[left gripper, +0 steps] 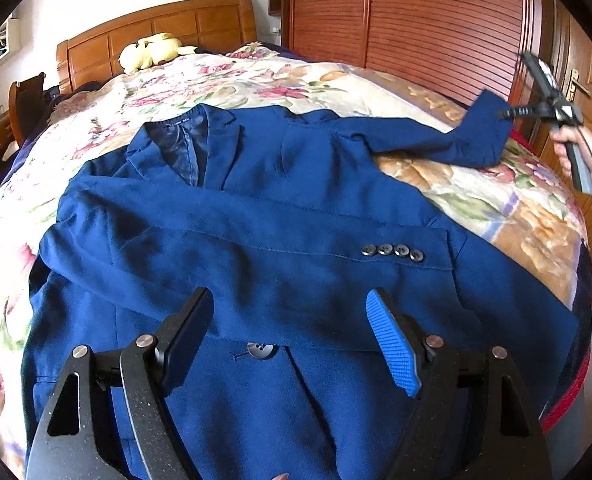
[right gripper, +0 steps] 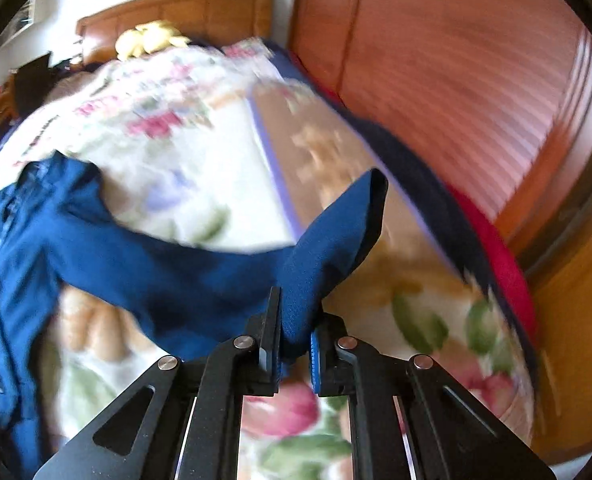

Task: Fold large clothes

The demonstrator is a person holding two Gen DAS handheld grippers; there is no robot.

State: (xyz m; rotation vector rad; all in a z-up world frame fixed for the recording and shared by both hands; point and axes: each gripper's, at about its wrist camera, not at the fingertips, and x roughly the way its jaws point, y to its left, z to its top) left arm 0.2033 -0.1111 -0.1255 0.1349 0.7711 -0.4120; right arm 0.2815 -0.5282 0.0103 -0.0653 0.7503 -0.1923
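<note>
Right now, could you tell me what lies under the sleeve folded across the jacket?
The blue jacket's front lies beneath the folded sleeve; one front button shows below it. Anything further under it is covered.

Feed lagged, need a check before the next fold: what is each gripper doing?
Left gripper: open, holding nothing, above the blue blazer.
Right gripper: closed on the blazer's sleeve cuff.

Blue jacket (left gripper: 279, 216) flat, sleeve (right gripper: 199, 276) lifted
</note>
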